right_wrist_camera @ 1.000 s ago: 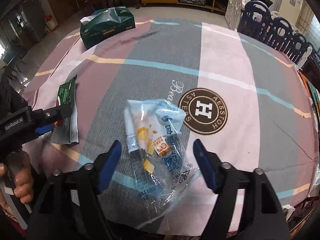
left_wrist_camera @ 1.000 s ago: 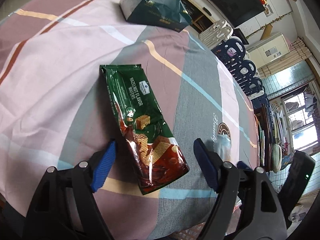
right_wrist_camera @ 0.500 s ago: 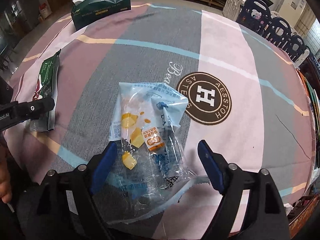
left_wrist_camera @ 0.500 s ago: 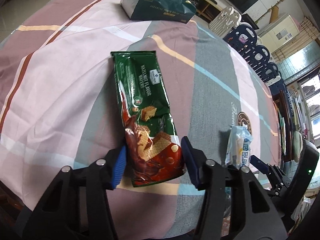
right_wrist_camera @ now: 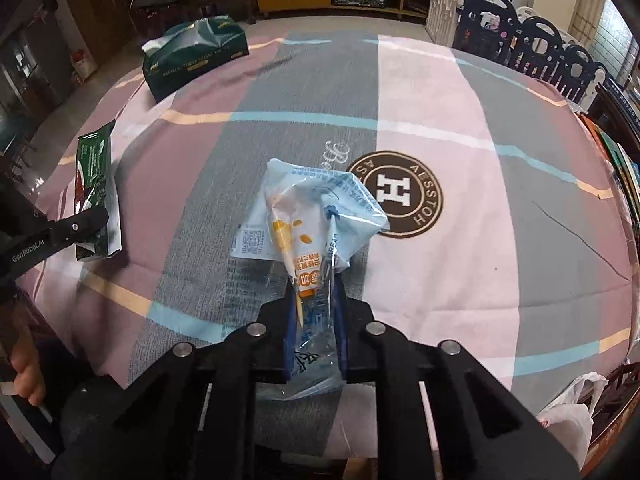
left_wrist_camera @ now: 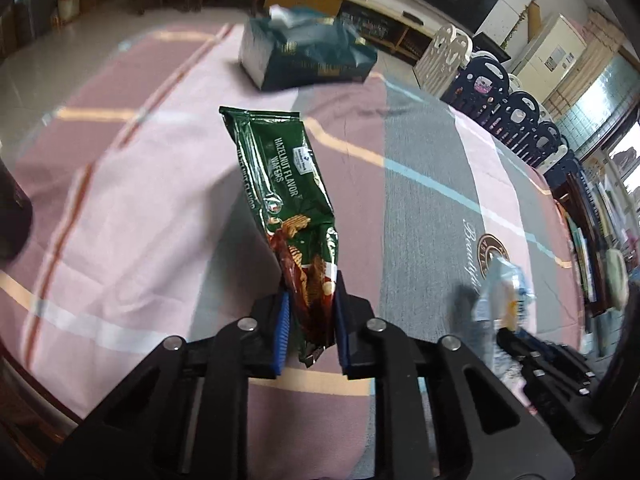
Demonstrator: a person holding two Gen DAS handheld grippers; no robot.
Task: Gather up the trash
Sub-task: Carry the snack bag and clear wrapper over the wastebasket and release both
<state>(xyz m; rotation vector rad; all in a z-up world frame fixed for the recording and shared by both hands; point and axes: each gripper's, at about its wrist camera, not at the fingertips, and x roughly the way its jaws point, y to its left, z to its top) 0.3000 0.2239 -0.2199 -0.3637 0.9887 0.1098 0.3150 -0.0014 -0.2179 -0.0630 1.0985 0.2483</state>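
Note:
A green hazelnut wafer wrapper [left_wrist_camera: 280,176] is pinched at its near end by my left gripper [left_wrist_camera: 310,292], whose jaws are closing with both blue pads pressing on it. The wrapper tilts up off the striped tablecloth [left_wrist_camera: 120,208]. From the right wrist view the same wrapper [right_wrist_camera: 94,160] stands at the left edge of the table. A clear, blue-printed bread bag [right_wrist_camera: 320,204] is crumpled between the pads of my right gripper [right_wrist_camera: 315,284], whose jaws are also closing. The bag's far part rests on the tablecloth [right_wrist_camera: 460,128] beside a round brown logo [right_wrist_camera: 394,192].
A dark green tissue pack [right_wrist_camera: 192,52] lies at the far left of the table. Navy and white playpen panels [right_wrist_camera: 540,48] line the far right side. A white plastic bag [right_wrist_camera: 568,416] hangs below the table's near right edge. A person's hand [right_wrist_camera: 26,376] shows at the left.
Both grippers went from wide open to closed on their wrappers. The wafer wrapper now tilts up off the cloth, and the bread bag is bunched upward between the right pads.

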